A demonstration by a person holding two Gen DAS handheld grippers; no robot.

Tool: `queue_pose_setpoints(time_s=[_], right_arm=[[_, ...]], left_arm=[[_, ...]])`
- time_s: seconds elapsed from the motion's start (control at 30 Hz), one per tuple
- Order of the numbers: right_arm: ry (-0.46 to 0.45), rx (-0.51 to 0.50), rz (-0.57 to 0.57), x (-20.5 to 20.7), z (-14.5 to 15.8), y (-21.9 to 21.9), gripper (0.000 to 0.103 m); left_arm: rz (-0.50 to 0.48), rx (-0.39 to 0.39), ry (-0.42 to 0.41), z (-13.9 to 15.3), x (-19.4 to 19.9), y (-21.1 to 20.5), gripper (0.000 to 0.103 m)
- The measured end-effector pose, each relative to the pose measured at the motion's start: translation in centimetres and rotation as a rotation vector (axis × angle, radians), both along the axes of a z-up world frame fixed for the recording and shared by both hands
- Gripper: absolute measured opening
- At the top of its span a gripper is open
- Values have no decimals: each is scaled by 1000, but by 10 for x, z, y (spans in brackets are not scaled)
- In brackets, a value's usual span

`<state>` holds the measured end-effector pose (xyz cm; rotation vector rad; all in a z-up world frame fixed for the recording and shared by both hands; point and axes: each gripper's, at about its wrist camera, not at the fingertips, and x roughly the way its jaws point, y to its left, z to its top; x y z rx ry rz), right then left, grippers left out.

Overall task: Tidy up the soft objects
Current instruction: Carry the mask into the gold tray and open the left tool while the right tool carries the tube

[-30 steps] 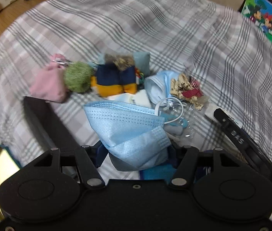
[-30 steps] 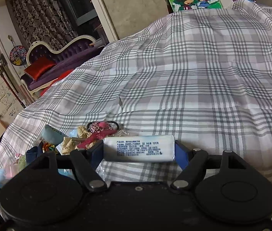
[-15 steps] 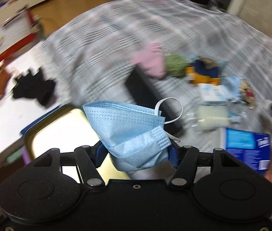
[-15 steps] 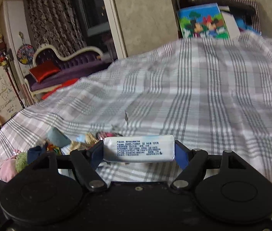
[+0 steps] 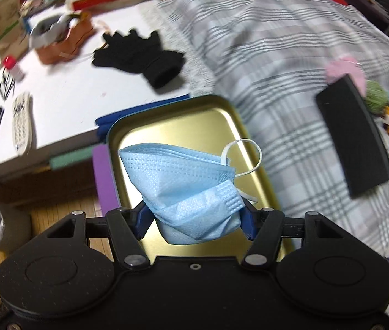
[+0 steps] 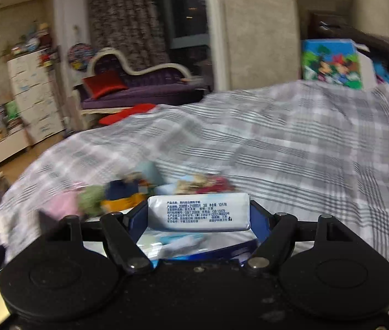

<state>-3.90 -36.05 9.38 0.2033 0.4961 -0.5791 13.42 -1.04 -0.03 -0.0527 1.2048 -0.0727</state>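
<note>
Gold tin tray (image 5: 223, 110) bare beneath left gripper's (image 5: 194, 220) fingers gripping blue mask (image 5: 183, 181); right gripper's (image 6: 198, 217) clamping tissue pack (image 6: 198, 211).

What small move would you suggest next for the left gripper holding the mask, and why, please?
Probably lower it a little and open the jaws. The left gripper is shut on the blue mask, which hangs right over the gold tin, and what shows of the tin is bare, so releasing there should drop the mask inside.
</note>
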Motion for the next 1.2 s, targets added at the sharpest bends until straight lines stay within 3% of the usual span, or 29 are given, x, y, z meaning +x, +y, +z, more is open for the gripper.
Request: queue_pose_setpoints(time_s=[0.17, 0.3, 0.5, 0.7, 0.97, 1.13, 1.2], right_arm=[[62, -28, 174, 16, 25, 63, 74], [168, 45, 319, 42, 27, 107, 74], [330, 226, 464, 80, -4, 168, 74], [509, 167, 545, 94, -54, 233, 74], [686, 124, 609, 90, -110, 259, 74], [689, 127, 624, 87, -113, 263, 74], [665, 124, 634, 87, -107, 263, 76]], left_arm=[[47, -11, 18, -14, 9, 14, 59], [71, -1, 18, -24, 19, 21, 59], [105, 10, -4, -38, 37, 34, 59], [121, 6, 37, -55, 44, 44, 59], [83, -24, 24, -50, 44, 38, 59], [78, -21, 31, -52, 45, 36, 62], [88, -27, 29, -52, 46, 37, 72]])
